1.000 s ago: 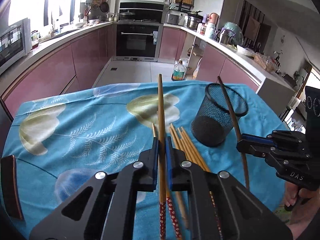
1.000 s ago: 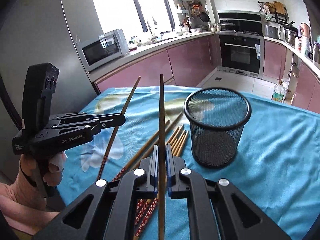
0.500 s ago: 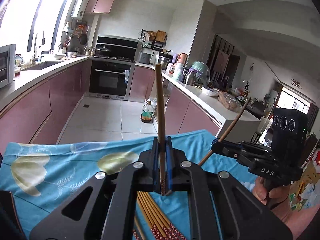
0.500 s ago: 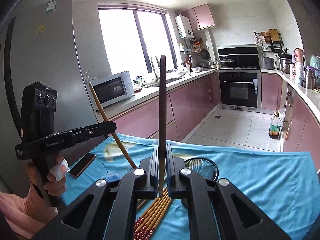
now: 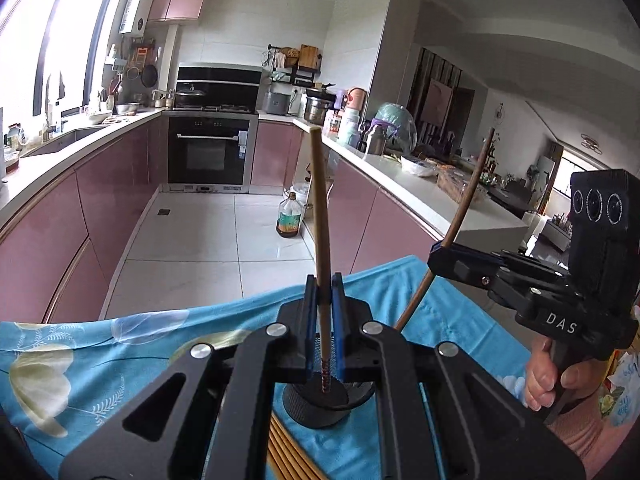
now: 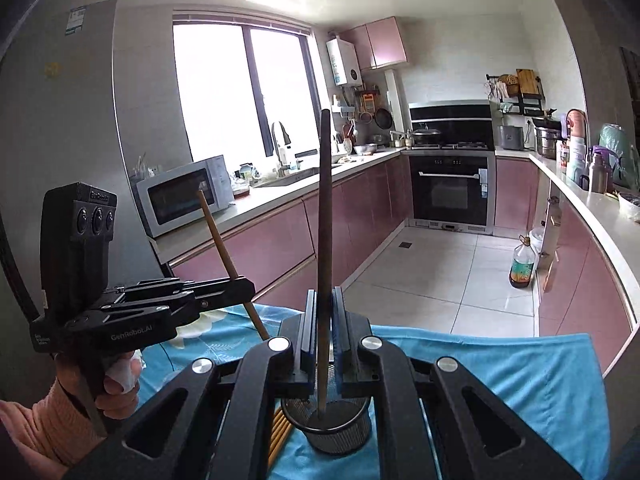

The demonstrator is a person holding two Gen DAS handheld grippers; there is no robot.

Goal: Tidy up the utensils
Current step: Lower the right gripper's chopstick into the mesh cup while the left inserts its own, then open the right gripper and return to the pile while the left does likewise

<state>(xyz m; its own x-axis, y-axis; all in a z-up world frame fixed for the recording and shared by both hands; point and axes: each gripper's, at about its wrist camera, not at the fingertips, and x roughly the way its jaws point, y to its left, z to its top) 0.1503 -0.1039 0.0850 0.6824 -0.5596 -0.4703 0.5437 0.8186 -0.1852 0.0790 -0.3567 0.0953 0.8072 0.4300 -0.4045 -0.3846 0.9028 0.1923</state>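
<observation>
My left gripper is shut on a light wooden chopstick held nearly upright, its patterned lower end hanging over the black mesh cup. My right gripper is shut on a dark brown chopstick, also upright, with its lower end inside the mesh cup. Each gripper shows in the other's view: the right gripper with the dark chopstick, the left gripper with the light chopstick. Several more chopsticks lie on the tablecloth left of the cup.
The table wears a blue floral cloth. A hand grips the right tool, another hand the left. Beyond the table's far edge are pink kitchen cabinets, an oven and an oil bottle on the floor.
Both grippers rose from the table with their chopsticks and swung them from lying forward to nearly upright. They now hover over the mesh cup, which has slid under the jaws in both views.
</observation>
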